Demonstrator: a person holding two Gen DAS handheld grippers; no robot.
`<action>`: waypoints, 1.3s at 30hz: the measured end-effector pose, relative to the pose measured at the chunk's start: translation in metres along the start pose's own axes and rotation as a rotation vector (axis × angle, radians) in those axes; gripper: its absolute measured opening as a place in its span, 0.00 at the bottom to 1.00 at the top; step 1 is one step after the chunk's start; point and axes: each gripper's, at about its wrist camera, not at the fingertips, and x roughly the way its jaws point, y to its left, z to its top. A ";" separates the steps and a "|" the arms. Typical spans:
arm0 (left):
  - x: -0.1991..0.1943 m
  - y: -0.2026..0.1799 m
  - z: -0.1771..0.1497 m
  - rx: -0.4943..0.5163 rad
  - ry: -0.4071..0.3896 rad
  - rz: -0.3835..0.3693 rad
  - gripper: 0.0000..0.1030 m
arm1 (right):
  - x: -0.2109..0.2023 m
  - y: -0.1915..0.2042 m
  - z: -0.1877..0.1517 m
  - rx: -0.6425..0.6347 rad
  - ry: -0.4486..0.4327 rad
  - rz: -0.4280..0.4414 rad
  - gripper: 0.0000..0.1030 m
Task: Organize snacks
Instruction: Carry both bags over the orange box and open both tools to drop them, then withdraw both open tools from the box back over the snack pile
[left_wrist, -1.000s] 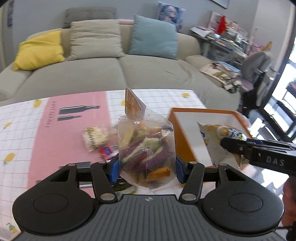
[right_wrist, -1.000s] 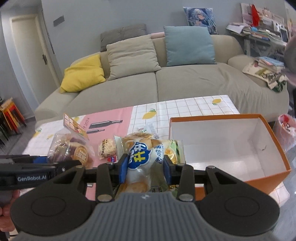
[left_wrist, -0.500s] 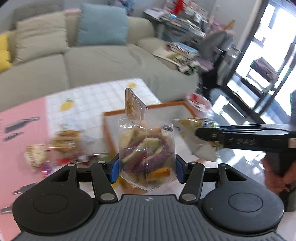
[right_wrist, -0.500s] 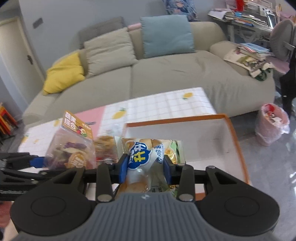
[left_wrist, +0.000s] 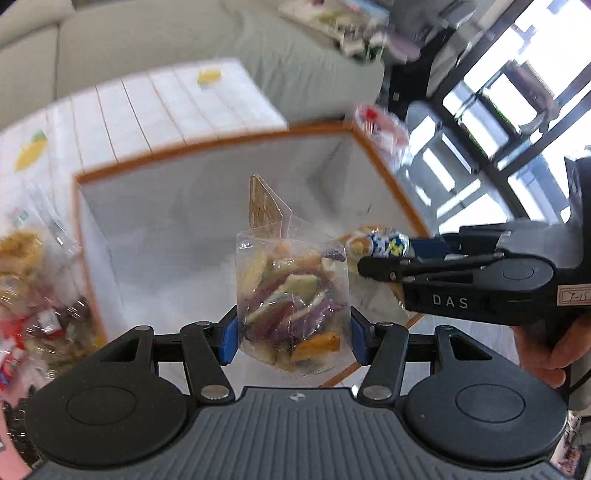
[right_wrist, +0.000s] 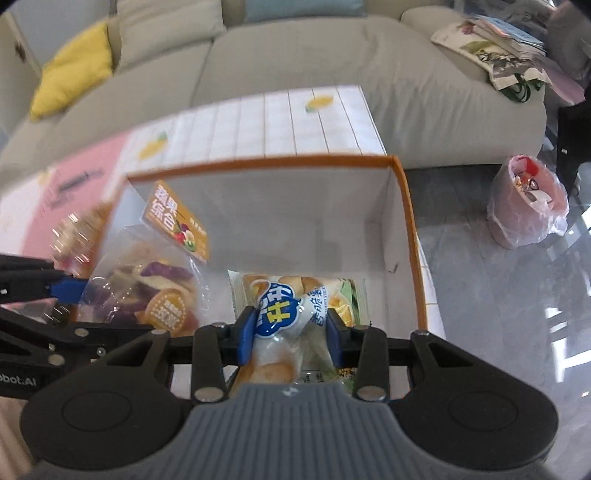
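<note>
Left wrist view: left gripper (left_wrist: 291, 334) clamps a clear plastic bag of mixed dried fruit-and-veg chips (left_wrist: 291, 291) between its blue pads, orange header card up. The bag hangs over the open orange-rimmed white cardboard box (left_wrist: 207, 155). Right gripper (left_wrist: 364, 267) comes in from the right beside it, gripped by a hand (left_wrist: 543, 350).

Right wrist view: right gripper (right_wrist: 290, 332) is clenched on a soft clear packet of small buns with a blue-and-yellow logo (right_wrist: 286, 314), also over the box (right_wrist: 402, 192). Loose snack packs (left_wrist: 26, 280) on the tablecloth left of the box, blurred. Beyond: checked lemon-print tablecloth (right_wrist: 295, 122), then grey sofa (right_wrist: 332, 51).
</note>
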 end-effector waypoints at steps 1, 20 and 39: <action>0.008 0.002 0.001 -0.011 0.024 -0.002 0.63 | 0.008 0.000 0.001 -0.016 0.020 -0.018 0.37; 0.054 0.006 0.010 -0.028 0.186 0.022 0.70 | 0.079 -0.007 -0.003 -0.078 0.236 -0.060 0.40; -0.110 0.004 -0.026 0.053 -0.181 0.123 0.74 | -0.033 0.036 0.005 -0.026 -0.024 -0.125 0.63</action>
